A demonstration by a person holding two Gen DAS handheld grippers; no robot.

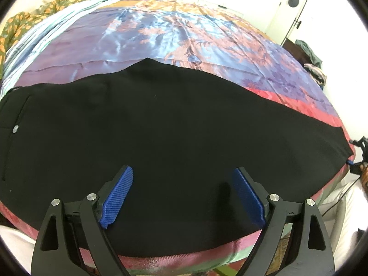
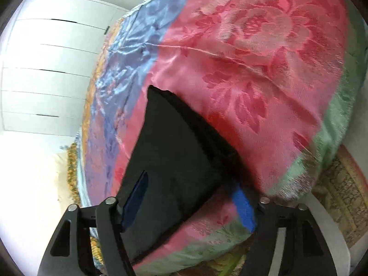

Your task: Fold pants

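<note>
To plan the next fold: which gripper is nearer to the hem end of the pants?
Right. The right gripper is open around the hem end of the pants. The left gripper hovers open over the wide upper part, far from that end.

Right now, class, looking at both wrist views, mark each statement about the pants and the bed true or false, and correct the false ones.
1. The pants are black. True.
2. The left gripper has its jaws clamped shut. False: they stand wide apart above the cloth.
3. The pants lie on a patterned bedspread. True.
4. The pants are rolled into a ball. False: they lie spread flat.
5. A door shows beyond the bed. True.
</note>
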